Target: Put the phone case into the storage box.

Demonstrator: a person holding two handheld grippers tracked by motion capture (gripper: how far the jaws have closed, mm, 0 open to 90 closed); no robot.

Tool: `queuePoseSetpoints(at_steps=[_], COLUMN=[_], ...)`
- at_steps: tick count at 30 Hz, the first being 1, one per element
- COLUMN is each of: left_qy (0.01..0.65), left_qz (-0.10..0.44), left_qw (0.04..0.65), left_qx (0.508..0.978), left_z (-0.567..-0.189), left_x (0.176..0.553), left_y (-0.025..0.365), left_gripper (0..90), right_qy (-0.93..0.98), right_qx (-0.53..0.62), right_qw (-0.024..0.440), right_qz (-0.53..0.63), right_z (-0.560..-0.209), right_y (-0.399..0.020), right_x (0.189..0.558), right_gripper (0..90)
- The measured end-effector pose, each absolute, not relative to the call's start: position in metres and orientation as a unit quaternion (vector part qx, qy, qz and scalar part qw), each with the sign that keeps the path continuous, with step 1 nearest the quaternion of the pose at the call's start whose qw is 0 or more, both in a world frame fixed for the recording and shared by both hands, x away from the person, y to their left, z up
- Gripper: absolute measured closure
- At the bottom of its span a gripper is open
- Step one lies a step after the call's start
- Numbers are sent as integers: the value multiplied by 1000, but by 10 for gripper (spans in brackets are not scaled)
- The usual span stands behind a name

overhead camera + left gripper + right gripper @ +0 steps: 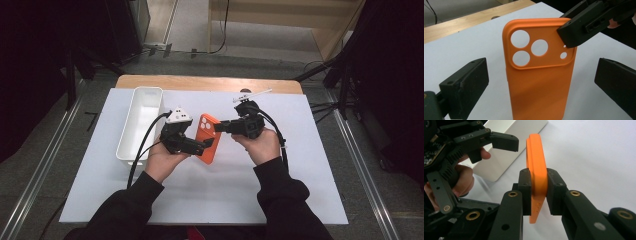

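High view, one orange phone case [207, 138], two grippers: left gripper [204, 145], right gripper [219, 128]

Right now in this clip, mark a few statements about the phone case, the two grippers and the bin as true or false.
1. The right gripper is clamped on the orange phone case. True.
2. The left gripper is clamped on the case. False: its jaws stand open either side of it.
3. The case is blue. False: orange.
4. The white bin sits on the person's left. True.
5. The case lies inside the bin. False: it is held outside the bin.
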State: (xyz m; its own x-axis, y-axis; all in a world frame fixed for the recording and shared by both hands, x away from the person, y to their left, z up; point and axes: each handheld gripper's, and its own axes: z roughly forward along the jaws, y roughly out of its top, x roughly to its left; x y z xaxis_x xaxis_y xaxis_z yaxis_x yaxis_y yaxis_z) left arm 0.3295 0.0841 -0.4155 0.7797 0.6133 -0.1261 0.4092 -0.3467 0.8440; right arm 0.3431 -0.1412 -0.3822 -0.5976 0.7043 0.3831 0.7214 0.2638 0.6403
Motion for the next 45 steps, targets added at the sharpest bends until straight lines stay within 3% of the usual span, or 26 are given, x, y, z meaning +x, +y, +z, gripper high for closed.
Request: queuePoseSetpoints(at_steps=[24,32,36,45], left_qy=[334,351,352,352], left_qz=[152,153,144,147], left_qw=[463,452,459,460], left_qx=[807,806,803,802], left_z=[-425,-431,-433,-432], left_x=[323,325,326,324], left_y=[63,63,65,65], left_gripper=[7,56,134,152], right_qy=[-795,-794,-792,-791], right_qx=[-452,-454,-454,-454], right_qw=[18,21,21,23], right_qz=[-405,-405,-407,-409], right_z=[-381,-383,-383,-382], right_y=[-132,-129,-129,-130], right_x=[336,336,335,335], right_gripper=[744,744,744,744])
